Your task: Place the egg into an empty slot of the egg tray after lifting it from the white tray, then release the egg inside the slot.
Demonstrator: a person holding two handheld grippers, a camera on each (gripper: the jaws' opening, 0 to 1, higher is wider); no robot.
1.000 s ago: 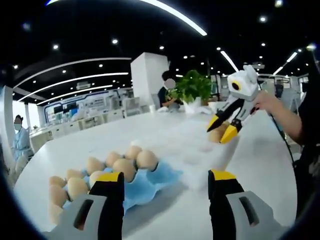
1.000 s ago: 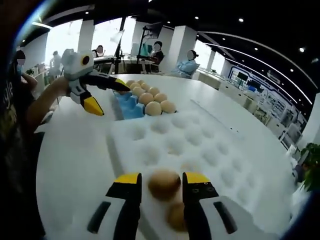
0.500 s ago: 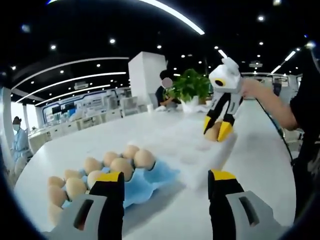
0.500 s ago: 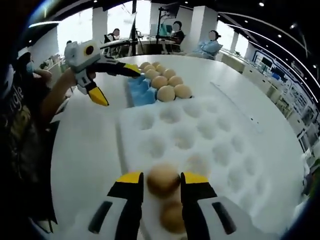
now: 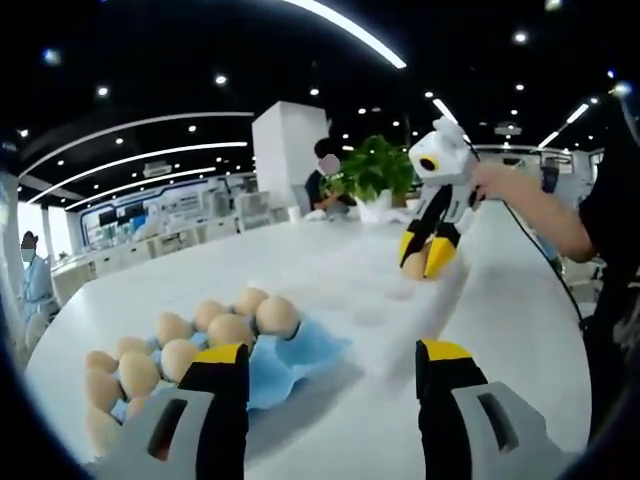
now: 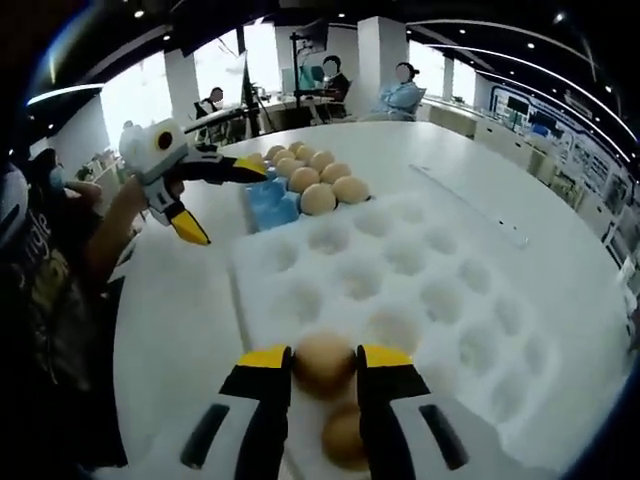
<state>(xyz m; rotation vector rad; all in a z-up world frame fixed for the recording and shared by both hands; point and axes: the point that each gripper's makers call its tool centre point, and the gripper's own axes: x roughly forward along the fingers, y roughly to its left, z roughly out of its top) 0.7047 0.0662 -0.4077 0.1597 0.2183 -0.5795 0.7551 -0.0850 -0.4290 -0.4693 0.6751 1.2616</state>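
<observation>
R gripper view: right gripper (image 6: pixel 324 357) closed on a brown egg (image 6: pixel 323 361), yellow tips pressing both sides, egg over the near edge of the white tray (image 6: pixel 400 290). A 2nd egg (image 6: pixel 343 436) sits just below/behind it, between the jaw bodies, in the tray. Tray is white foam w/ rows of round dimples, rest bare. Beyond its far-left corner: blue egg tray (image 6: pixel 270 205), brown eggs in rows along its right side; can't tell which slots are free. Left gripper (image 6: pixel 220 200) hovers by that tray, jaws wide apart, nothing held; person's hand (image 6: pixel 130 200) behind it. White surface (image 6: pixel 170 320) under all. Far back: seated people.

L gripper view: left gripper (image 5: pixel 330 352) gaping, empty, above the surface (image 5: pixel 520 320). Egg tray (image 5: pixel 300 350) near left, eggs in 2 rows. White tray (image 5: pixel 380 300) past it. Right gripper (image 5: pixel 420 262) at the tray's far end, nipping the egg (image 5: pixel 413 265). Potted plant (image 5: pixel 377 172) behind.
</observation>
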